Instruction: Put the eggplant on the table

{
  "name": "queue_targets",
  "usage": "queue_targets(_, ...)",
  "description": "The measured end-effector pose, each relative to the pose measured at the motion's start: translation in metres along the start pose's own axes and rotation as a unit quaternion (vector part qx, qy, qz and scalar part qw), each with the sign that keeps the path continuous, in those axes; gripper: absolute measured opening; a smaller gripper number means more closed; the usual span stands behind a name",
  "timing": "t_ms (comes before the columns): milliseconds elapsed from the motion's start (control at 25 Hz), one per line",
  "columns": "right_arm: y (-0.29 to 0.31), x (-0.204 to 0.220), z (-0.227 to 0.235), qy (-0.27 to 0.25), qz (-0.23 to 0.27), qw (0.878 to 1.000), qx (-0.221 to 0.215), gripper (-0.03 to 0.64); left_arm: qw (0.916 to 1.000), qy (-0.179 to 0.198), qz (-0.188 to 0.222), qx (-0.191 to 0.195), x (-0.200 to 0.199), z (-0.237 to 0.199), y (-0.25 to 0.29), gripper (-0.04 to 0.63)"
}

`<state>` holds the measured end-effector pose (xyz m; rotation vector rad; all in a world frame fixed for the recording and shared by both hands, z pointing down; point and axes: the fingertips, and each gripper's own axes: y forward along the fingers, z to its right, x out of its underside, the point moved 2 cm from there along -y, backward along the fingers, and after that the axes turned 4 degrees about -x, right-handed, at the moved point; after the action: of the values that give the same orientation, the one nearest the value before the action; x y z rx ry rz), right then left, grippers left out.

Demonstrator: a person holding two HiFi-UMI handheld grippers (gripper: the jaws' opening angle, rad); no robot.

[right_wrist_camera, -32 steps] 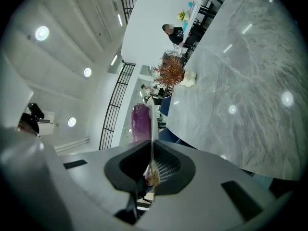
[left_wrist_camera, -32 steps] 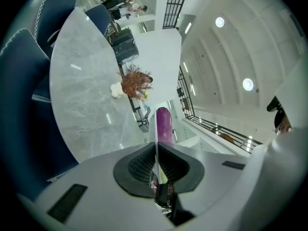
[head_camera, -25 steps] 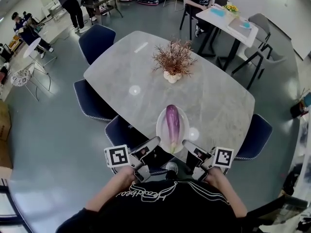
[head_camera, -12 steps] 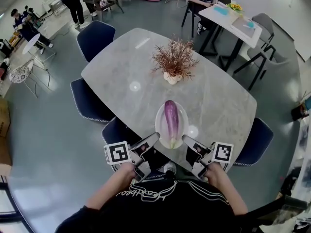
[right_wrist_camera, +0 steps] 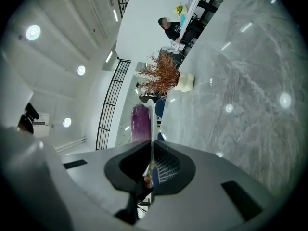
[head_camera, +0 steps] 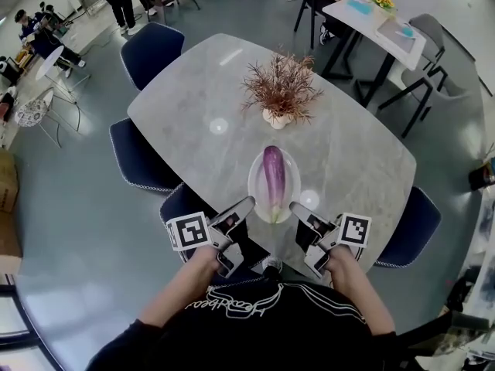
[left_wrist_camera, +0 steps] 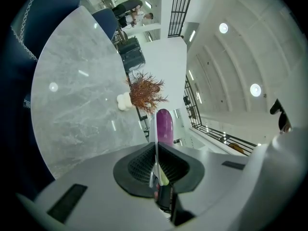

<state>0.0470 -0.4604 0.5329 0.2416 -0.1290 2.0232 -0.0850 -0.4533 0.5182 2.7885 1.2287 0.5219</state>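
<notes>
Chairs [head_camera: 151, 52] in dark blue stand along the left side of the big grey table [head_camera: 193, 122]. Near the close edge of the table, the left gripper [head_camera: 243, 207] points forward, held in the person's left hand [head_camera: 203, 260]. Its jaws are pressed together on the left rim of a white plate [head_camera: 256, 188]. In the left gripper view, the thin edge of the plate runs right between them.

The eggplant [head_camera: 274, 178] is purple and long. It lies on the plate, down the middle, with its pale stem end toward the person. The plate is over the near edge of the table, between the two grippers. I cannot tell if it touches the table top.

The right gripper [head_camera: 297, 209] is on the other side, held in the right hand [head_camera: 342, 260]. Its jaws are squeezed on the right rim of the same plate.

Farther back, in the middle of the table, a dry brown plant [head_camera: 280, 87] stands in a small white pot [head_camera: 276, 119]. At the far right, one more blue chair [head_camera: 410, 219] stands by the table's corner.
</notes>
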Motion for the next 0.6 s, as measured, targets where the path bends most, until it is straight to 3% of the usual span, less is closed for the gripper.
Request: queue_targets(600,0.009,-0.023,0.044,0.000,-0.013,0.999,0.034,0.018,0.9993,-0.022,0.000,-0.029,-0.008,-0.037,0.034,0.025)
